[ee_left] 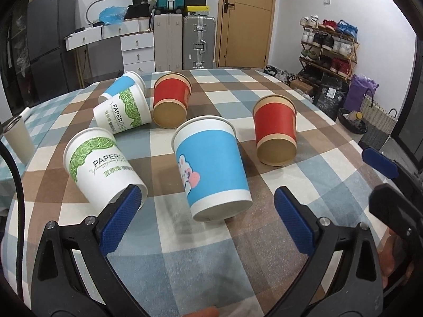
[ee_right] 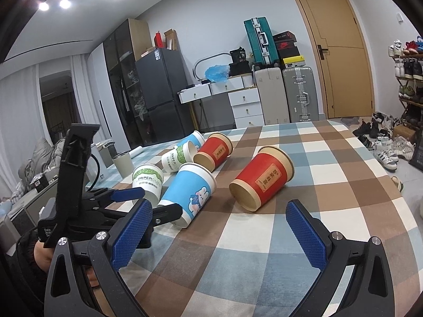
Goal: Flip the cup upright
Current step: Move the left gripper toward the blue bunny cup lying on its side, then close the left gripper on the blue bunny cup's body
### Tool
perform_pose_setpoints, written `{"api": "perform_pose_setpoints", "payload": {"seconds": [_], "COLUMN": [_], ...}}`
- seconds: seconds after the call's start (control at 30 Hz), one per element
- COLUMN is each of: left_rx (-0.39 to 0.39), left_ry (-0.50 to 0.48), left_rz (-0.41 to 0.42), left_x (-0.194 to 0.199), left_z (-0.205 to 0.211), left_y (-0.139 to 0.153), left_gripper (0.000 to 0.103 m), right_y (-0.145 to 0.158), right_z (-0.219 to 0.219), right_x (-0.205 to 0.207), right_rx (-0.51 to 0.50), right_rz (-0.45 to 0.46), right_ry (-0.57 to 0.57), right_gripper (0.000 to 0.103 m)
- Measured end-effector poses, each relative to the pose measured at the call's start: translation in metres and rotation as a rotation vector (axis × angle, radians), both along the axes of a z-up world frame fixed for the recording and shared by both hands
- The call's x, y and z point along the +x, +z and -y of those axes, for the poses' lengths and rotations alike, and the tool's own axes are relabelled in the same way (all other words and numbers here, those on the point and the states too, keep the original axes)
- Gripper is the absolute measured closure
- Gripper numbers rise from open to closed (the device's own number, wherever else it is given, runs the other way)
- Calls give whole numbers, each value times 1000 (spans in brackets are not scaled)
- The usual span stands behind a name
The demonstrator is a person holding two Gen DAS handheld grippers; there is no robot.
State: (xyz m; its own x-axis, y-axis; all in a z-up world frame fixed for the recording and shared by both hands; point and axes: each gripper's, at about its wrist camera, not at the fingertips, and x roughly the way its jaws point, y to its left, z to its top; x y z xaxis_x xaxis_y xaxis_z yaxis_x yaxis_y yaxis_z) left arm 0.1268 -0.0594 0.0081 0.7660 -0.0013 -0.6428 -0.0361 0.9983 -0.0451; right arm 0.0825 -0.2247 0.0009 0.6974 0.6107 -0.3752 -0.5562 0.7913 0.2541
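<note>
Checked cloth in brown, blue and cream covers the table [ee_left: 264, 277], and six paper cups lie on their sides on it, none upright. The left gripper [ee_left: 207, 219] hangs low in front of the near blue cup [ee_left: 211, 169], its jaws spread wide and holding nothing; the cup's base points toward the camera and its mouth points away. The right gripper [ee_right: 219, 231] is also released and empty, and faces the near red cup [ee_right: 261, 182], which lies well apart from its fingers. I judge that the blue cup is the one to take now, because it is centred between the left fingertips. A good way is to move forward until the pads stand on both sides of the body, near the middle, and then close gently, since thin paper will dent under a hard squeeze. The near green-leaf cup [ee_left: 101, 167] lies just beside the left finger, so a straight approach is needed to avoid pushing it. After lifting a little, the wrist should turn until the base faces down, and the cup should be set on a bare patch of cloth.
</note>
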Motion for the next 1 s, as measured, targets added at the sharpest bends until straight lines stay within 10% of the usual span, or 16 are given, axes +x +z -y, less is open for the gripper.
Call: {"api": "perform_pose_setpoints", "payload": {"seconds": [0.33, 1.0], "left_rx": [-6, -51], "left_ry": [-29, -14], "left_rz": [-63, 15], "left_x": [19, -12], "left_z": [6, -6], "left_y": [-10, 0], "left_gripper": [45, 50], "right_y": [-1, -2], "right_z": [2, 3], "right_x": [3, 1], "right_rx": [6, 2], "right_rz": [-9, -10], "right_ry": [-7, -6], "right_gripper": [0, 0]}}
